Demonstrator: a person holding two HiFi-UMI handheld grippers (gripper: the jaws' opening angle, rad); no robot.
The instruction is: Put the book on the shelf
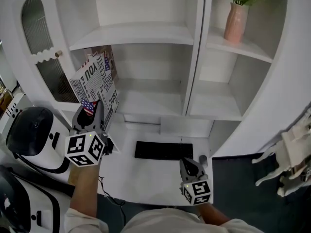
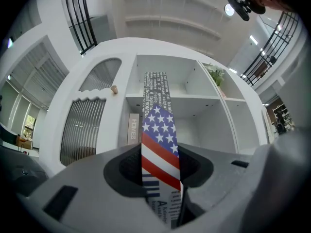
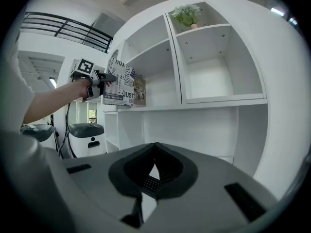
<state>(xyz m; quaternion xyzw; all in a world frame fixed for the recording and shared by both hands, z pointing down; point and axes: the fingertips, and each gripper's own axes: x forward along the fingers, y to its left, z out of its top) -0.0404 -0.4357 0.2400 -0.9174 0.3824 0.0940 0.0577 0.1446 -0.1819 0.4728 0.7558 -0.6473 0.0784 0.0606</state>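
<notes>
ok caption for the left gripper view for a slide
Left gripper clamps the flag-covered book edge-on, facing the white shelf unit.

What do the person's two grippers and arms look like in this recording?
The left gripper and the right gripper both have grey moulded bodies with dark-lined jaws. Each carries a white cube printed with black square markers. The arms are bare below short pale sleeves.
</notes>
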